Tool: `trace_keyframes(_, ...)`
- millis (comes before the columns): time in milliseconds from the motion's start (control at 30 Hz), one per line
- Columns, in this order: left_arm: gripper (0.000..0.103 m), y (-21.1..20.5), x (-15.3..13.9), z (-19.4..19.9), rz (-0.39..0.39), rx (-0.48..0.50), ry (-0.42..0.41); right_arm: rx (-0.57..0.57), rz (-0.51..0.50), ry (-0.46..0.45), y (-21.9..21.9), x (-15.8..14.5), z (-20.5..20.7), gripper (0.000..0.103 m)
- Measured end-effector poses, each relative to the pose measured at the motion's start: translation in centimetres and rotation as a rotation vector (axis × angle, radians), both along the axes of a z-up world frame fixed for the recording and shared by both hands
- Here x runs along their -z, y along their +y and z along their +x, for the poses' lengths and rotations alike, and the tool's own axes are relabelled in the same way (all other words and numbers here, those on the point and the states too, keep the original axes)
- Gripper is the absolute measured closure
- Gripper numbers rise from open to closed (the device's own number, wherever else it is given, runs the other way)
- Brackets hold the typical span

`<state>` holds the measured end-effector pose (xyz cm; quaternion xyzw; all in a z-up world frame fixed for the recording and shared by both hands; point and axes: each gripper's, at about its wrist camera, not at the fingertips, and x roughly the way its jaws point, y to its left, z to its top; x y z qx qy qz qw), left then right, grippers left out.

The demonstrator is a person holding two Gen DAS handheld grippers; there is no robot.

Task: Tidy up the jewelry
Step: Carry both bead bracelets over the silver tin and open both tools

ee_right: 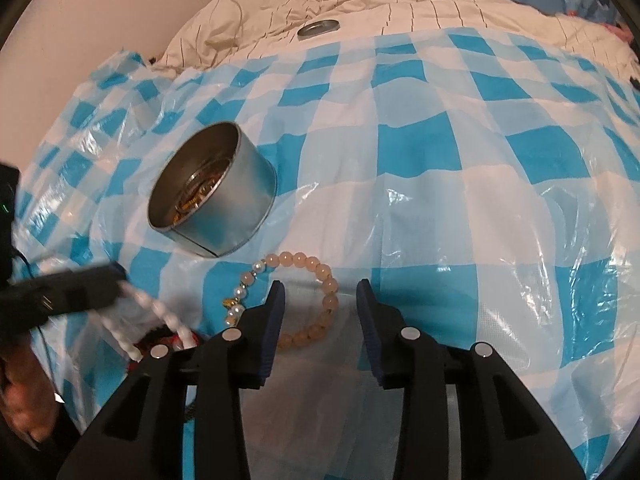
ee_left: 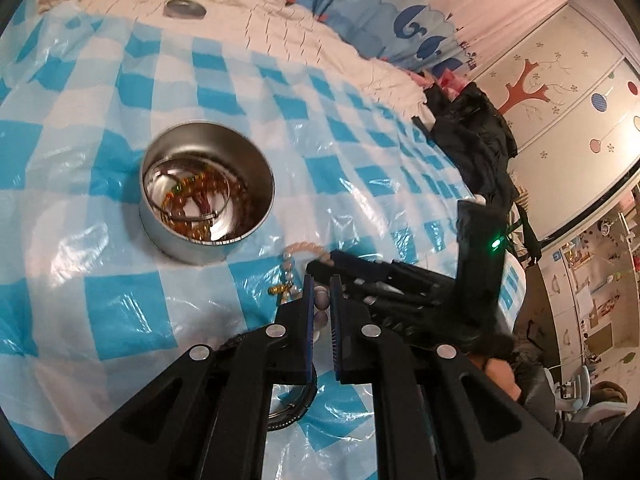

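Left gripper (ee_left: 321,298) pinches white beads (ee_right: 160,312); right gripper (ee_right: 320,294) spread over peach bracelet (ee_right: 316,268) (beside tin (ee_right: 240,200)).

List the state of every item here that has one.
Metal tin: open, jewelry inside.
Tin lid: off, on quilt.
Peach bead bracelet: lying loose on checkered sheet.
White bead strand: gripped.
Left tool: shut on white bead strand.
Right tool: open over peach bead bracelet.
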<state>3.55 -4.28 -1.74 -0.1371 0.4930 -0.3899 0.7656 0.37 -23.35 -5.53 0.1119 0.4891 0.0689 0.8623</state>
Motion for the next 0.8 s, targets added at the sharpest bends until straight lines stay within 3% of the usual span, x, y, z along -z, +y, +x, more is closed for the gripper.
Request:
trace_keyframes(133, 0.097, 0.5, -0.5, 0.1, -0.004, -0.005, -0.011, -0.02, -0.066, -0.009, 0.8, -0.1, -0.2, 0.094)
trace_keyframes(300, 0.097, 1.5, -1.7, -0.1, -0.027, -0.004, -0.039, -0.019, -0.007, -0.052, 0.4, -1.1, -0.5, 0.095)
trace_keyframes(600, 0.097, 2.5, -4.4, 0.7, -0.081, -0.018, -0.103, -0.032, 0.137, -0.225, -0.2, -5.0, -1.4, 0.095)
trace_keyframes(800, 0.097, 2.7, -5.0, 2.8, -0.124, -0.089, -0.117, -0.019, 0.186, -0.228, -0.9, -4.9, -1.3, 0.095)
